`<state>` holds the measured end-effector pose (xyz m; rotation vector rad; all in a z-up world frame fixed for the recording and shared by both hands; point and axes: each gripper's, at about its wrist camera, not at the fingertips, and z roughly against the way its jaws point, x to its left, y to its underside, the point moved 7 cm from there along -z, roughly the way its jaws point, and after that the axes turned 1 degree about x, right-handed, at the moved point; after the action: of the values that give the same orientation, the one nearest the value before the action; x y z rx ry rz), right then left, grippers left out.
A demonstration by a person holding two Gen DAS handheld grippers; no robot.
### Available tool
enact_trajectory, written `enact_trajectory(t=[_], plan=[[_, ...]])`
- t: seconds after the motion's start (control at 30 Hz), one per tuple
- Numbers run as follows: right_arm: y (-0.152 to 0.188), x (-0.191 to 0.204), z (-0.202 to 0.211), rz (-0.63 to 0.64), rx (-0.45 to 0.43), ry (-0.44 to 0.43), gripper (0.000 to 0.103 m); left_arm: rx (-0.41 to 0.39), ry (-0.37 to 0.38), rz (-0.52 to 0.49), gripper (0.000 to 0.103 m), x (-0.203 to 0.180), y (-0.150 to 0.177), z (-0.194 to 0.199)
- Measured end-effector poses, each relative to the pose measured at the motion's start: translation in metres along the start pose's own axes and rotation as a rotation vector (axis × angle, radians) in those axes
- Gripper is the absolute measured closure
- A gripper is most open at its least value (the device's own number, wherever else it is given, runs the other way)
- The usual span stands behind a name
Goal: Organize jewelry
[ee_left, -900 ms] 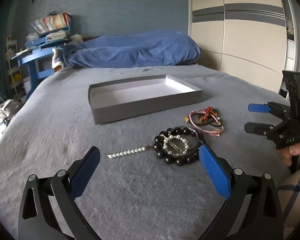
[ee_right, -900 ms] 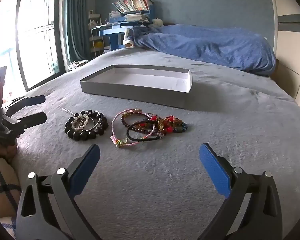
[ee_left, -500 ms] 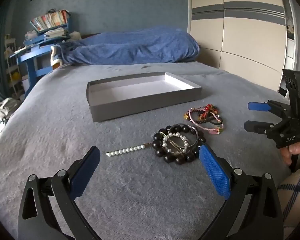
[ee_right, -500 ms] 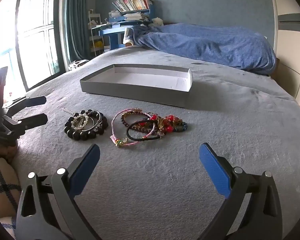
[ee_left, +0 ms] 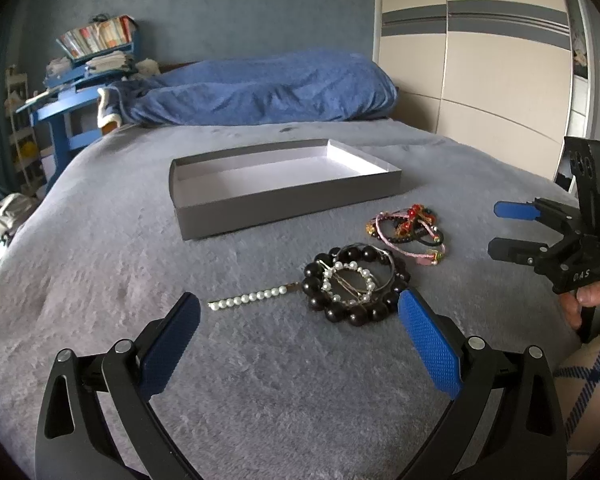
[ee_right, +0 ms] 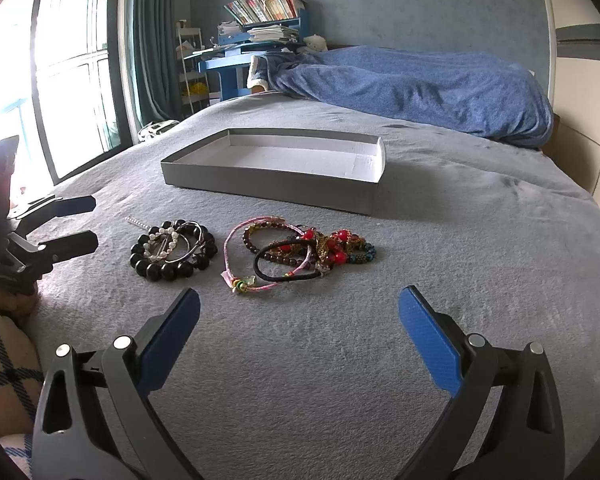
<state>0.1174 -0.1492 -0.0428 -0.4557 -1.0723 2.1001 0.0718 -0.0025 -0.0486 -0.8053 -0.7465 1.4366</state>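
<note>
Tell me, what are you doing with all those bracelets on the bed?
A person is about to tidy jewelry into the gray box, which has nothing in it yet. The left gripper is open near the black bead bracelet, which has a pearl hair clip beside it. The right gripper is open too, facing the tangled pile of colorful bracelets. Nothing has been picked up; everything lies on the gray blanket.

Your right wrist view has the window blown out white with daylight; both views bend and go dark at the corners, otherwise sharp.
</note>
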Motion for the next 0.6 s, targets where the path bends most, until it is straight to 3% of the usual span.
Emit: enact_trajectory(t=[0.6], plan=[[0.0023,0.0051,-0.0075,-0.007,0.006,-0.019,0.005,0.039,0.056,0.004,0.005,-0.0027,-0.0002,-0.0002]])
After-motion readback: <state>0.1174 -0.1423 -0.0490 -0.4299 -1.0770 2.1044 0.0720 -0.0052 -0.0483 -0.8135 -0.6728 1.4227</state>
